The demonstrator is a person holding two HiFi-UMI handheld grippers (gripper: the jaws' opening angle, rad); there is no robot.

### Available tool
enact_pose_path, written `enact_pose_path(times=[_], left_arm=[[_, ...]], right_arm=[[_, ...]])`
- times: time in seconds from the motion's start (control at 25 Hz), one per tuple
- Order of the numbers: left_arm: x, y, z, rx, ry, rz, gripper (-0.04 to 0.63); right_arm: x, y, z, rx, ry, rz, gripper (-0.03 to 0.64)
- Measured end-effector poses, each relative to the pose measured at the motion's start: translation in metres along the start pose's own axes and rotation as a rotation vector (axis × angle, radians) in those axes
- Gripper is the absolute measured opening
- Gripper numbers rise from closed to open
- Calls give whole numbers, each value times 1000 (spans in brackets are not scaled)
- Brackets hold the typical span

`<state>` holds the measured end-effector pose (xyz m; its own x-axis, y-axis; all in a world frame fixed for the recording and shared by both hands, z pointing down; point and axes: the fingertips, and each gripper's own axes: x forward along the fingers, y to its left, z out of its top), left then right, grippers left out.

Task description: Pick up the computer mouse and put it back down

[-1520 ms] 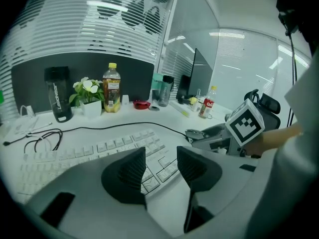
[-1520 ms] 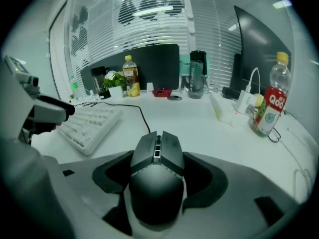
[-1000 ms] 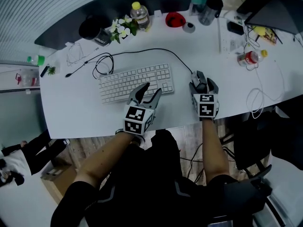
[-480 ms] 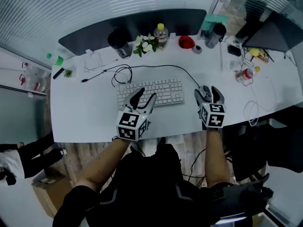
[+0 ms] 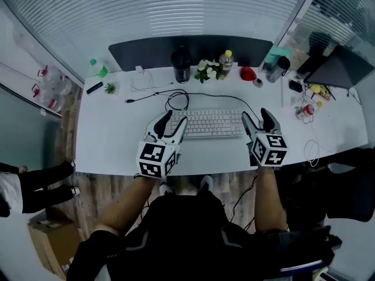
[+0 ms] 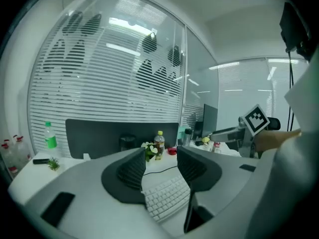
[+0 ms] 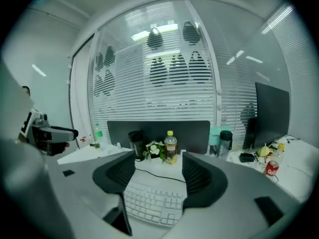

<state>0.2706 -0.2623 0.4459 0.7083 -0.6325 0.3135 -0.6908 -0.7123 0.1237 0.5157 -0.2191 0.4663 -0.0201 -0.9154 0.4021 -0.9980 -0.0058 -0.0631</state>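
Both grippers' fingers have risen clear of the bench (image 5: 111,139) since a second ago. Those of the left gripper (image 5: 174,120) stand apart and empty; those of the right gripper (image 5: 256,117) are closing with nothing between them, only the keyboard (image 5: 214,123) beyond. No mouse shows; it probably lies hidden under the right gripper, so the task looks done.

- Your white table (image 5: 111,139) carries a keyboard (image 5: 208,123) at its centre.
- At twelve o'clock: black cup (image 5: 180,63), flowers (image 5: 208,70), bottle (image 5: 225,61).
- At ten o'clock: green bottle (image 5: 98,68).
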Motion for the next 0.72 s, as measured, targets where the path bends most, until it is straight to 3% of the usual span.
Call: enact_pose_path(times=[0.4, 0.72], left_arm=[[-97, 78, 49, -23, -158, 77, 202], [-152, 117, 68, -22, -218, 99, 171]], right_arm=[[-27, 117, 81, -68, -154, 124, 252], [-44, 190, 110, -84, -225, 201, 193]])
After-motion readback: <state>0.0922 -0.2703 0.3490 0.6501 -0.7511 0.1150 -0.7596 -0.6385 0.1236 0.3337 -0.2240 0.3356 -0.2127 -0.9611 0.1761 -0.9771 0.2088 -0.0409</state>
